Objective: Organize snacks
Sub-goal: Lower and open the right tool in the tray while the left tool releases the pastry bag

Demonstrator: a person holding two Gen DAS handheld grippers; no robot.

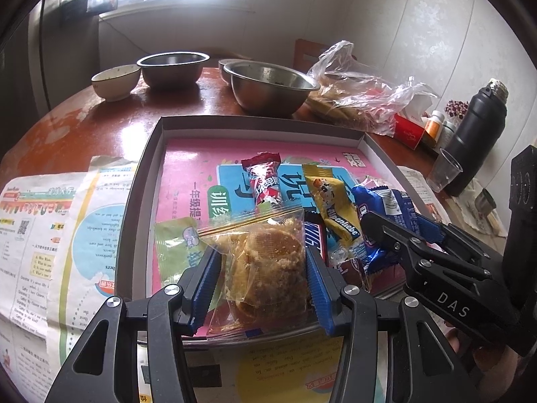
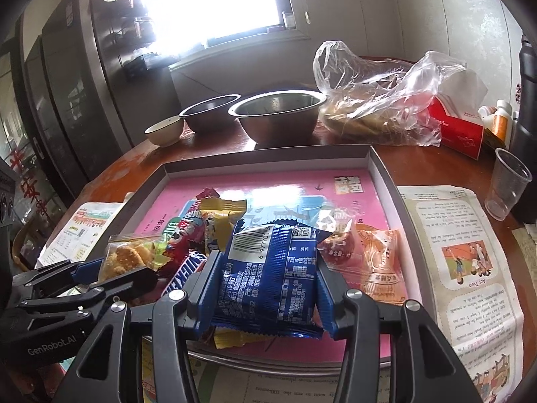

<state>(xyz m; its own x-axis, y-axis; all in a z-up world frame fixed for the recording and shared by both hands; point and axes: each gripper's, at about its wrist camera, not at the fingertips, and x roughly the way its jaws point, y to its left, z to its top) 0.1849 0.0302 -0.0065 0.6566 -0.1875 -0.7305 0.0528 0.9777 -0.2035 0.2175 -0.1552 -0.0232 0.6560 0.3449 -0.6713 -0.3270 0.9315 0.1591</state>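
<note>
A grey shallow box [image 1: 152, 154] [image 2: 379, 164] lined with a pink booklet holds several snacks. My left gripper [image 1: 265, 258] is shut on a clear bag of brown cookies [image 1: 268, 258], also seen in the right wrist view [image 2: 129, 258]. My right gripper [image 2: 266, 268] is shut on a blue snack packet [image 2: 268, 275] [image 1: 386, 211] above the box's near edge. In the box lie a red packet [image 1: 265, 181], a yellow packet [image 1: 335, 201], a Snickers bar [image 2: 184, 272], a green packet [image 1: 174, 238] and an orange packet [image 2: 379, 262].
The box rests on newspapers [image 1: 40, 235] [image 2: 463, 268] on a red-brown table. Behind it stand two steel bowls [image 1: 268, 87] [image 1: 173, 67], a white bowl [image 1: 115, 80], a plastic bag of food [image 2: 376, 100], a red carton [image 2: 459, 127], a plastic cup [image 2: 508, 184] and a black flask [image 1: 476, 134].
</note>
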